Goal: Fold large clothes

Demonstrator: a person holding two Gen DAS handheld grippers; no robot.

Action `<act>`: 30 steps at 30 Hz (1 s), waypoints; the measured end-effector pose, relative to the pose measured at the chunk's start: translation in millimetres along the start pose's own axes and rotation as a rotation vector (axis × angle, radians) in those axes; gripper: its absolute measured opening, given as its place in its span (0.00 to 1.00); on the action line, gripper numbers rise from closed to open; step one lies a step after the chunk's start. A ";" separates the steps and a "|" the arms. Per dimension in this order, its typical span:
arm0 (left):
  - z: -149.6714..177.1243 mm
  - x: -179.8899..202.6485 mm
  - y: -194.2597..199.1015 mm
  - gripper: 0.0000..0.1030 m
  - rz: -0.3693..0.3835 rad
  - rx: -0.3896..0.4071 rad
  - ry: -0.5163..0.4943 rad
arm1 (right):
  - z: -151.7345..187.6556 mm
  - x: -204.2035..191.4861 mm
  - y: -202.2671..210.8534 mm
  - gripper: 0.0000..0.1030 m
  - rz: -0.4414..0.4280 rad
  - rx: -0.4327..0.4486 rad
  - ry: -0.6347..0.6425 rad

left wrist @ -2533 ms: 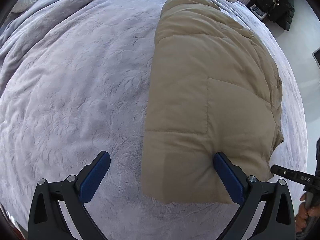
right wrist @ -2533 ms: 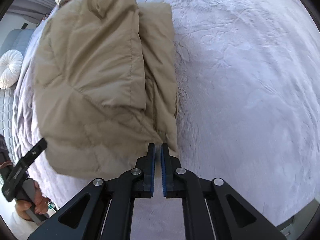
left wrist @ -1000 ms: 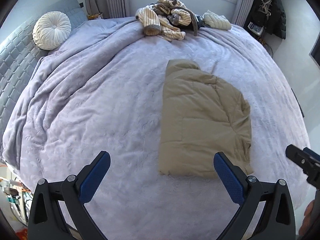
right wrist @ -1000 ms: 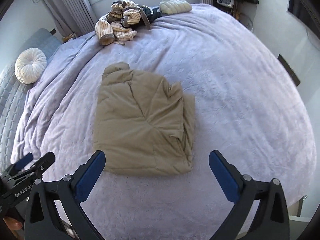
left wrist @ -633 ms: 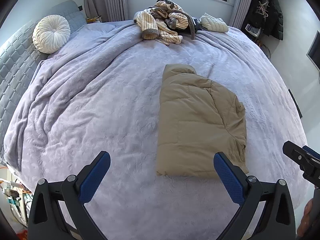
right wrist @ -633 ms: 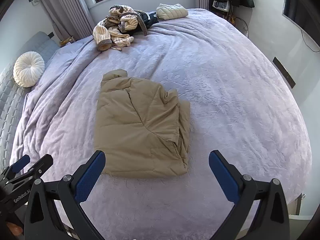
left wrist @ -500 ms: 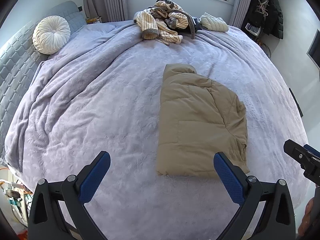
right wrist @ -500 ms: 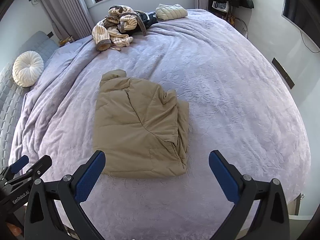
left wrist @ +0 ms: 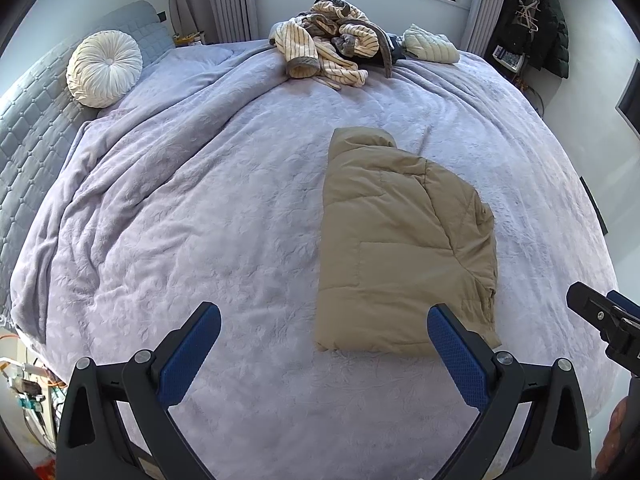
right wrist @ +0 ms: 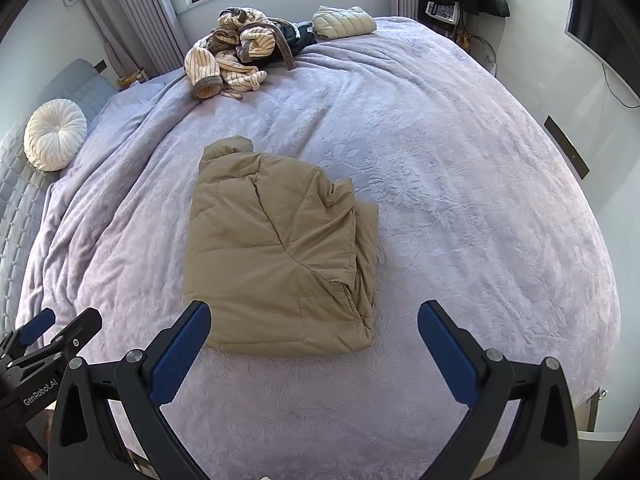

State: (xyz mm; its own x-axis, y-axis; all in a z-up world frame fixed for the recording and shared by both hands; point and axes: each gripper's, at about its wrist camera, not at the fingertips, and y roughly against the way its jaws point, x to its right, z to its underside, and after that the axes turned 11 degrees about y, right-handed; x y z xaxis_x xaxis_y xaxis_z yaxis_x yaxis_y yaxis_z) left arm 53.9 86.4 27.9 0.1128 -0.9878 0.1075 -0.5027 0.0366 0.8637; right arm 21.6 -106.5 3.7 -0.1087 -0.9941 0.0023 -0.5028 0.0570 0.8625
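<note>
The tan quilted puffer jacket (right wrist: pixel 280 256) is lying folded in a compact bundle at the centre of the lilac plush bedspread (right wrist: pixel 460 184), loose edges stacked along its right side. It is looking light, puffy and springy, probably slippery; pinching through all layers at the near corners should be holding best. The left gripper (left wrist: pixel 324 352) and right gripper (right wrist: pixel 314 346) are hovering low in frame, fingers wide apart, empty. A heap of striped clothes (left wrist: pixel 332 52) is sitting in the upper centre, a round white pleated cushion (left wrist: pixel 104 68) in the upper left, nothing blocking.
</note>
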 end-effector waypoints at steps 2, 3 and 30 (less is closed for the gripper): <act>0.4 -1.0 -0.5 1.00 0.000 -0.002 0.001 | 0.1 0.1 0.0 1.00 0.001 0.000 -0.001; 0.7 -1.2 -0.4 1.00 0.001 -0.003 0.001 | -0.2 0.3 0.0 1.00 0.000 -0.001 0.000; 0.7 -0.9 -1.1 1.00 0.002 -0.006 -0.003 | -0.9 2.6 -0.4 1.00 -0.004 -0.002 0.004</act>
State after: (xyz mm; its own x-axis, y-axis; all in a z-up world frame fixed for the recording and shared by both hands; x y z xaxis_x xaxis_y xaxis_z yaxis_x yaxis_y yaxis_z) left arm 53.8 87.2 26.5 0.1097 -0.9881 0.1075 -0.4974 0.0391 0.8666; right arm 22.2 -109.2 3.9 -0.1030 -0.9947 0.0011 -0.5019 0.0529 0.8633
